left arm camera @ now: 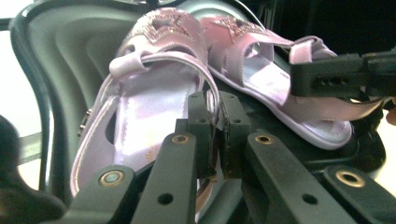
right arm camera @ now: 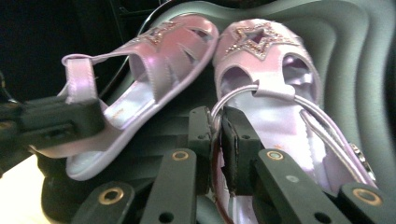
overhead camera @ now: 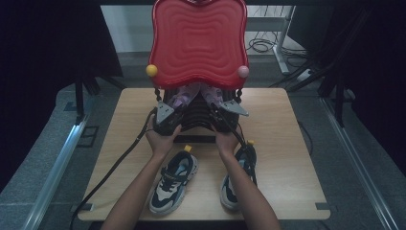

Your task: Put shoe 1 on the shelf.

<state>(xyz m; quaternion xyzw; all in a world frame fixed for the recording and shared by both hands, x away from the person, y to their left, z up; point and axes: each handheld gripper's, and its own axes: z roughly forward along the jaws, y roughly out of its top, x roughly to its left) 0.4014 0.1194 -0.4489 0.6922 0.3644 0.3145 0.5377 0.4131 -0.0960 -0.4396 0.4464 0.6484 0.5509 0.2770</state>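
Note:
Two pale pink sandals with glittery star fronts lie side by side in a black ribbed case (overhead camera: 194, 122) whose red lid (overhead camera: 198, 43) stands up behind it. My left gripper (left arm camera: 214, 122) is shut on the thin heel strap and rim of the left sandal (left arm camera: 140, 107). My right gripper (right arm camera: 215, 128) is shut on the heel strap of the right sandal (right arm camera: 280, 107). In the high view the left gripper (overhead camera: 172, 110) and right gripper (overhead camera: 219, 108) reach into the case front, hands just behind them. Each gripper view shows the other gripper pinching its own sandal.
A pair of dark and white sneakers stands on the wooden table (overhead camera: 287, 143) near the front: one sneaker (overhead camera: 173, 182) under my left forearm, the other (overhead camera: 237, 184) under my right. A yellow ball (overhead camera: 152, 70) and a pink ball (overhead camera: 243, 72) sit at the lid's lower corners.

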